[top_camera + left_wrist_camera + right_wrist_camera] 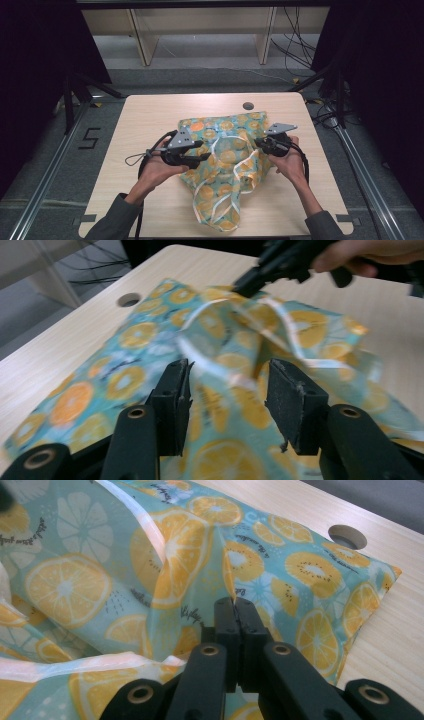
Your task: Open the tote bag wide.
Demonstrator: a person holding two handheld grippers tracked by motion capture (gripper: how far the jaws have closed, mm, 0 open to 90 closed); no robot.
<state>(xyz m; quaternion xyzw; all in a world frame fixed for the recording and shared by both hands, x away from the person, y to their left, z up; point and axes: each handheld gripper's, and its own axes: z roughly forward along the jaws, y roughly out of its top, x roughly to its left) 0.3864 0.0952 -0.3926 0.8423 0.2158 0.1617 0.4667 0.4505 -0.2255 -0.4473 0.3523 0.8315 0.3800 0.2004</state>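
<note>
A teal cloth bag printed with orange slices [225, 165] lies crumpled in the middle of the wooden table [150, 115]. My left gripper [202, 155] sits at the bag's left edge, open, its jaws wide apart over a raised fold [230, 375]. My right gripper [259, 142] is at the bag's right side and is shut on a pinched ridge of the fabric [227, 580]. In the left gripper view, the right gripper [250, 282] shows at the top, gripping the far part of the bag [150, 335]. The bag [100, 580] bunches up to the left in the right gripper view.
A round cable hole [248, 106] lies in the table behind the bag, also visible as hole [347, 536] and hole [128, 300]. Bare tabletop surrounds the bag. Black cables [145, 160] trail from the left gripper. Wooden furniture legs [145, 45] stand beyond the table.
</note>
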